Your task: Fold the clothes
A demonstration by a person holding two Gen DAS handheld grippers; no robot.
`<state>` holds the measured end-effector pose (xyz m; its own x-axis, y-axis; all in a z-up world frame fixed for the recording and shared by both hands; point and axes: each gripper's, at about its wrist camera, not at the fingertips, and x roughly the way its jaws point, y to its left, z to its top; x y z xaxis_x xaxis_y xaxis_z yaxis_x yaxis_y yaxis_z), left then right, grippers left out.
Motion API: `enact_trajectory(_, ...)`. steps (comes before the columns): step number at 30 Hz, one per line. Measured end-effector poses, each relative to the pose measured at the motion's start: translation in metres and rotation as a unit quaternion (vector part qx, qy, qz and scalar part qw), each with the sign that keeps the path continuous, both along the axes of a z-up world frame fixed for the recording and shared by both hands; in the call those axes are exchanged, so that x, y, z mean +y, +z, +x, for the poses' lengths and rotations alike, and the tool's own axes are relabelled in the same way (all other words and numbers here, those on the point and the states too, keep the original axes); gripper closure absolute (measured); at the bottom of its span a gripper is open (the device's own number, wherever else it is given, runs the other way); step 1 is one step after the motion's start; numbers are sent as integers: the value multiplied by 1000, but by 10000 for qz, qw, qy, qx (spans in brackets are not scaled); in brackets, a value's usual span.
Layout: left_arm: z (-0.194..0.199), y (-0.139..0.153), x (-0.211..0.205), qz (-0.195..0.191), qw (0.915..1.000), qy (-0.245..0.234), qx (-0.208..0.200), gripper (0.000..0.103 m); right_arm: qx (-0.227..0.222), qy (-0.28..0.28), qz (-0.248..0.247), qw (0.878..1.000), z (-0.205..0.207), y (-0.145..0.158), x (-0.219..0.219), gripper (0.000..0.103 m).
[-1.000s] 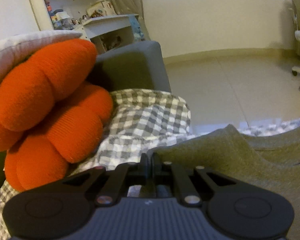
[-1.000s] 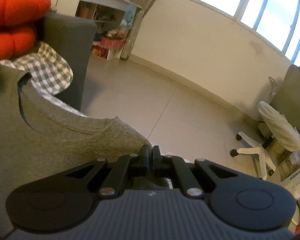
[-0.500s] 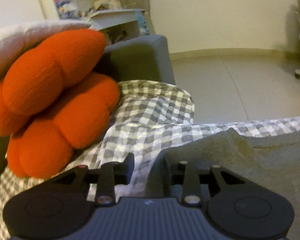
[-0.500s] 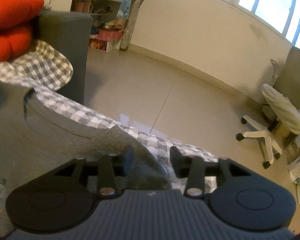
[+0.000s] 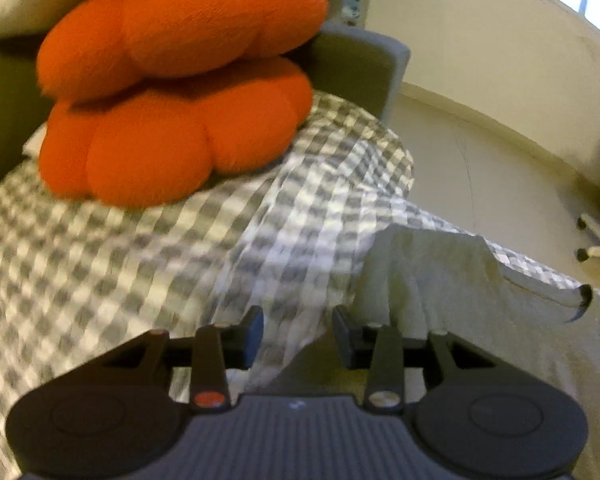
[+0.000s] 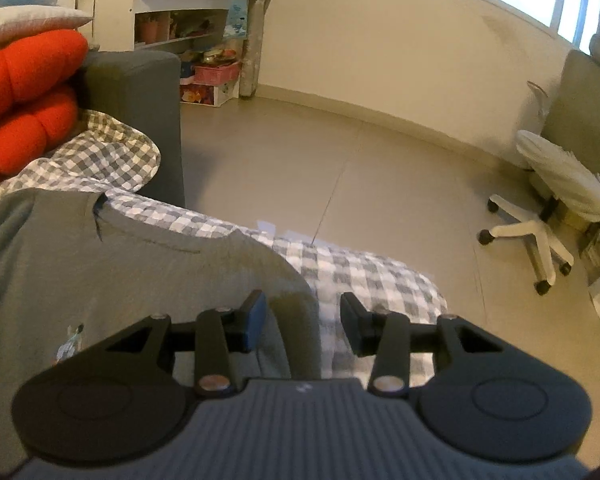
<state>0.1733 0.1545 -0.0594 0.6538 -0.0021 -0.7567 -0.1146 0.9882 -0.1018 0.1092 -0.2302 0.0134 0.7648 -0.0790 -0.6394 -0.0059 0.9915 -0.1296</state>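
A grey t-shirt (image 6: 80,256) lies flat on the grey-and-white checked cover (image 6: 364,276) of the sofa, its neckline toward the sofa arm. It also shows in the left wrist view (image 5: 440,264), pale and blurred. My left gripper (image 5: 298,332) is open and empty over the checked cover (image 5: 140,248), just left of the shirt's shoulder corner. My right gripper (image 6: 302,320) is open and empty above the shirt's other shoulder edge.
A big orange knotted cushion (image 5: 172,92) lies on the cover against the grey sofa arm (image 6: 140,92), under a white pillow (image 6: 24,24). Beyond the sofa edge are tiled floor (image 6: 340,160), a white swivel chair (image 6: 548,196) and white shelves (image 6: 188,20).
Both grippers opened and let go of the shirt's shoulders. The shirt dropped flat onto the checked cover. Both grippers lifted and pulled back a little.
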Motion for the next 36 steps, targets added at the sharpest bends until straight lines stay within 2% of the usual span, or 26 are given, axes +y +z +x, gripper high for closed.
enact_trajectory(5, -12, -10, 17, -631, 9973, 133, 359, 67, 17, -106, 298, 9995, -19, 1, 1, 58)
enact_trajectory(8, -17, -21, 23, -958, 9935, 260, 560, 73, 3, -119, 468, 9988, -28, -1, 7, 58)
enact_trajectory(10, -20, -25, 24, -993, 9932, 299, 536, 81, 43, -66, 434, 9990, -29, -5, 14, 58)
enact_trajectory(12, -22, -26, 25, -970, 9937, 285, 474, 103, 80, -48, 395, 9992, -29, -8, 18, 58)
enact_trajectory(15, -25, -22, 26, -982, 9943, 270, 325, 103, 119, -63, 420, 9990, -28, -14, 20, 58)
enact_trajectory(19, -23, -7, 26, -404, 9987, 313, -72, 103, 148, -123, 455, 9988, -28, -20, 20, 58)
enact_trajectory(22, -16, 2, 37, -307, 9982, 438, -256, 103, 150, -134, 431, 9989, -28, -23, 19, 58)
enact_trajectory(26, -11, -1, 54, -849, 9959, 291, 88, 99, 124, -178, 531, 9984, -31, -25, 16, 58)
enact_trajectory(28, -13, -7, 54, -907, 9953, 209, 278, 88, 121, -206, 605, 9979, -32, -26, 15, 58)
enact_trajectory(30, -15, -13, 52, -966, 9943, 208, 409, 64, 138, -262, 705, 9971, -34, -26, 15, 56)
enact_trajectory(34, -20, -27, 56, -1387, 9876, 350, 642, 66, 82, -366, 1007, 9942, -44, -28, 14, 53)
enact_trajectory(35, -22, -29, 55, -1483, 9862, 376, 636, 71, 55, -387, 1089, 9933, -47, -28, 14, 52)
enact_trajectory(36, -23, -31, 54, -1578, 9846, 402, 630, 80, 31, -415, 1170, 9923, -50, -29, 14, 52)
